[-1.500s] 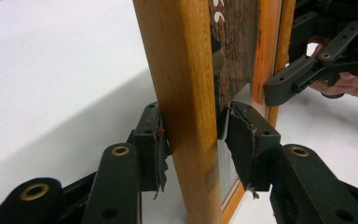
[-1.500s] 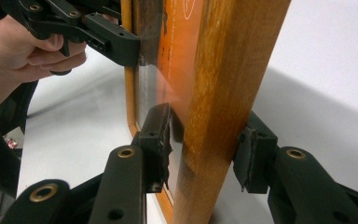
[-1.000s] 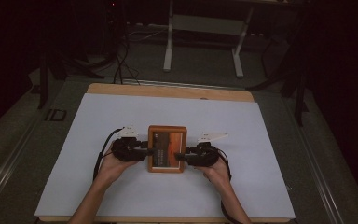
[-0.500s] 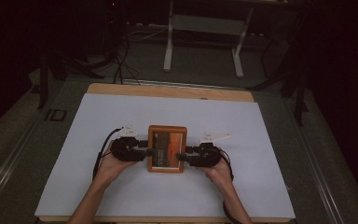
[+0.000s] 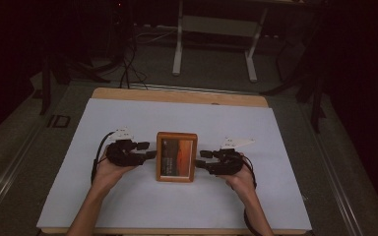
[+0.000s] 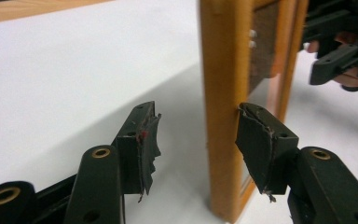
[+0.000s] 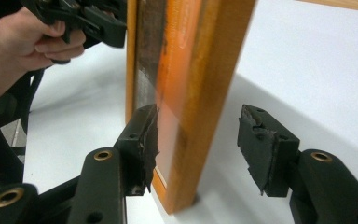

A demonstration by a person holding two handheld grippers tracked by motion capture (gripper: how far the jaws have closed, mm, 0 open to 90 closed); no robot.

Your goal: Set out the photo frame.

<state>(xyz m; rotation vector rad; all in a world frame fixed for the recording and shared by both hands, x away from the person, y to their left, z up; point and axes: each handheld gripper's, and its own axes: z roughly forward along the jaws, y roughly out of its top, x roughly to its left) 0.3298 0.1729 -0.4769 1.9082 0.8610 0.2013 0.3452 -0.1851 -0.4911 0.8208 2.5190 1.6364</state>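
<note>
A wooden picture frame (image 5: 176, 156) with an orange picture lies flat in the middle of the white tabletop (image 5: 128, 123). At the frame's left edge is my left gripper (image 5: 150, 155), at its right edge my right gripper (image 5: 202, 161). In the left gripper view the frame's side rail (image 6: 221, 93) stands between the parted jaws of the left gripper (image 6: 196, 112), with a gap at one pad (image 6: 144, 135). In the right gripper view the frame (image 7: 200, 70) sits between the jaws of the right gripper (image 7: 199, 112), the far pad (image 7: 261, 140) well off the wood. Both pairs of jaws have just been opening.
The white sheet covers a wooden table whose bare far edge (image 5: 177, 96) shows. Beyond it are the white legs of a stand (image 5: 216, 39) and cables on the dark floor (image 5: 128, 64). Open white surface lies all around the frame.
Both grippers have let go of the frame's edges and their jaws have spread. The right gripper has drawn back a little to the right. The frame has stayed in place.
</note>
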